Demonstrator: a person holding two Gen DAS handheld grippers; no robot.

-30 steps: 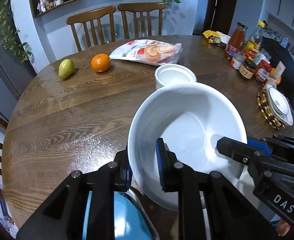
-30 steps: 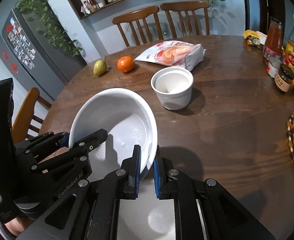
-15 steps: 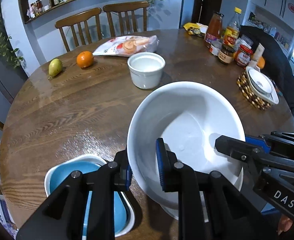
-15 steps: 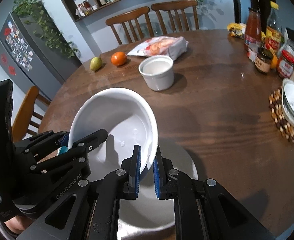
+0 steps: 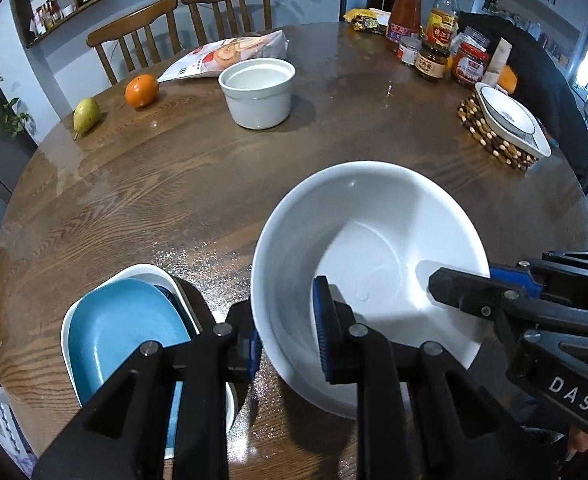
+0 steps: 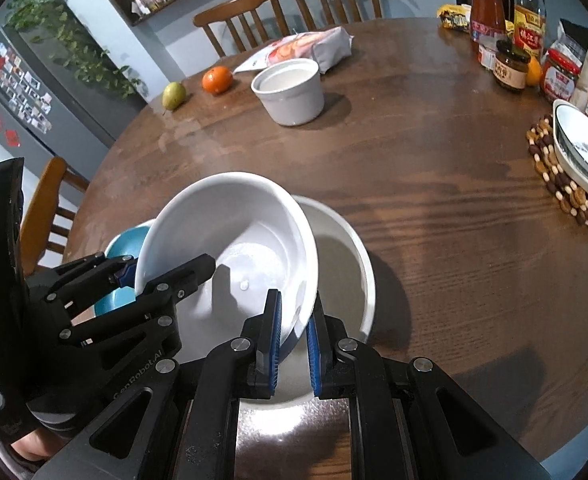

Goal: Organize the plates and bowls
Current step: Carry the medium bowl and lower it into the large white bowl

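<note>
A: Fingers first. L gripper (image 5: 286,338)?

B: Blue-padded fingers (image 5: 323,332) clamped on the near-left rim of the white bowl (image 5: 370,248), one pad inside, one outside.

A: R gripper (image 6: 293,340)?

B: Same bowl, opposite rim. Its fingers (image 6: 272,334) pinch the wall, nearly together w/ only the thin rim between. Both grippers carry it, tilted, mouth facing far side.

A: Where's the bowl vs. the rest?

B: Near edge of the round wooden bench (image 6: 434,184), hanging over a wider white dish (image 6: 358,264) that sits on the bench. Can't tell if the bowl's base touches it. Just left: a blue plate (image 5: 126,332) stacked in a white-rimmed dish.

A: Other crockery?

B: White ramekin-style pot (image 5: 258,92) at far centre, standing alone. Patterned bowl (image 6: 582,148) on a beaded trivet (image 6: 562,188) at far right.

A: Non-task stuff?

B: Pear (image 5: 85,114) and orange (image 5: 141,90) far left, snack bag (image 5: 230,54) behind the pot, bottles and jars (image 5: 434,36) far right. Two chairs (image 5: 182,28) beyond the bench; fridge w/ magnets (image 6: 18,96) at left in the R wrist view.
</note>
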